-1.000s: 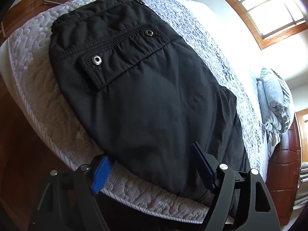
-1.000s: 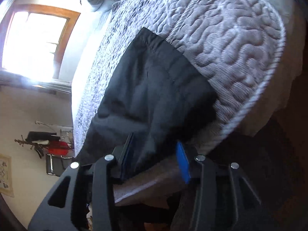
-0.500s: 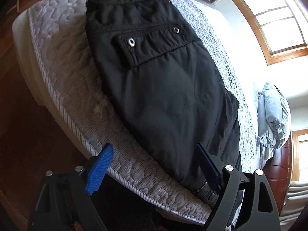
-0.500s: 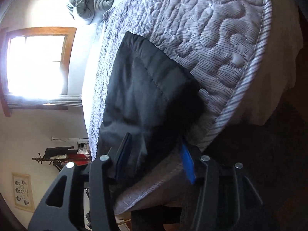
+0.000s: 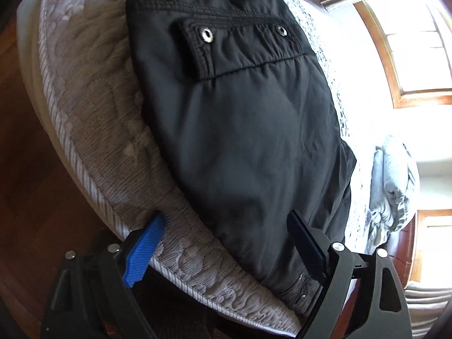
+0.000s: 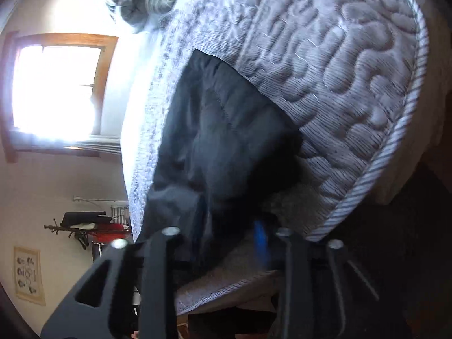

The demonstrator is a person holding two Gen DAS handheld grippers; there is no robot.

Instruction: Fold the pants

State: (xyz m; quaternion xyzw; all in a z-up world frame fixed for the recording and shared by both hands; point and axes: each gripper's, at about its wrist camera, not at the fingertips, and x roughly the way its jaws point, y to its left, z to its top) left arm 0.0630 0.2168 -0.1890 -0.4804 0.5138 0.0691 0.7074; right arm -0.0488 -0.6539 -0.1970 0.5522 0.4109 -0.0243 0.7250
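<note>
Your pants (image 5: 243, 130) lie on the mattress (image 5: 93, 107), already doubled leg over leg; I'd judge the crosswise folds remain. Your left tongs (image 5: 226, 243) have just been opening and stand wide, astride the near edge, pads clear of cloth. Your right tongs (image 6: 231, 226) have just closed narrower around the hem end; blur hides whether they grip

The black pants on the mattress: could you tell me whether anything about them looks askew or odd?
The pants lie fairly flat on the mattress, but their near end hangs over the edge. Nothing looks damaged.
</note>
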